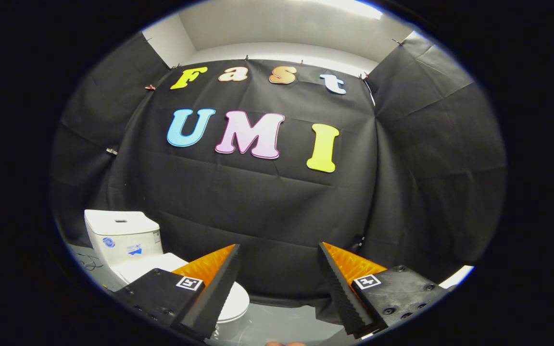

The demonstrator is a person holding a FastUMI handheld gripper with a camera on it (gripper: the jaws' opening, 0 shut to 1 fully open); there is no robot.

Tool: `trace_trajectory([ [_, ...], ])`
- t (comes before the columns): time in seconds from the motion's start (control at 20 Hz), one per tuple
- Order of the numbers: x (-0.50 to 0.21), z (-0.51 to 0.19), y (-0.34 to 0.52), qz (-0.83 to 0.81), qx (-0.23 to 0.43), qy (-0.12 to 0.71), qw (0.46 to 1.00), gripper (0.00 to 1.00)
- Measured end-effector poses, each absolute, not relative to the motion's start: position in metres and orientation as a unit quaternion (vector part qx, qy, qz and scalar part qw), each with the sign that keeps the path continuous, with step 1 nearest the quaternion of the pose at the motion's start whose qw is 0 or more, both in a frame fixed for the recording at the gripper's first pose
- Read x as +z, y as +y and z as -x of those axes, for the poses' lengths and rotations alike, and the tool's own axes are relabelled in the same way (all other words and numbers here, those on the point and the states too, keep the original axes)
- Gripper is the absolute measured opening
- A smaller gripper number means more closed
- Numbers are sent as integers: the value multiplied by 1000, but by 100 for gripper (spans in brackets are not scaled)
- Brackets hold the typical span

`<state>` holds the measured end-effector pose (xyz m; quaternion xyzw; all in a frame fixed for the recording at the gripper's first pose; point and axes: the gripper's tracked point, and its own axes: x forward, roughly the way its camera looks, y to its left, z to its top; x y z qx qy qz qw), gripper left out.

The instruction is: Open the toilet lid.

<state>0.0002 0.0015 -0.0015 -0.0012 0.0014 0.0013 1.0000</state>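
I hold the gripper (pixel 279 250) spread wide, pinching nothing; the white toilet (pixel 123 240), lid (pixel 231 300) down, sits to the left behind its left finger.

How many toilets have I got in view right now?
1. The white ceramic toilet stands against the black cloth wall, beyond the left finger of the open black-and-orange gripper, which partly covers its closed lid. The fingers may hide more.

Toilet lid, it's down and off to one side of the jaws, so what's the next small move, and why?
Probably swing the gripper toward the white ceramic toilet and lower it. The jaws stand open with nothing between them, and the closed white lid lies partly behind the left finger, not between the jaws.
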Motion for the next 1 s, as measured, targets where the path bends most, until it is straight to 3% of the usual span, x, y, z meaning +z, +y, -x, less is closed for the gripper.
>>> trace_trajectory([
  [1.0, -2, 1, 0, 3, 1, 4, 1000, 98],
])
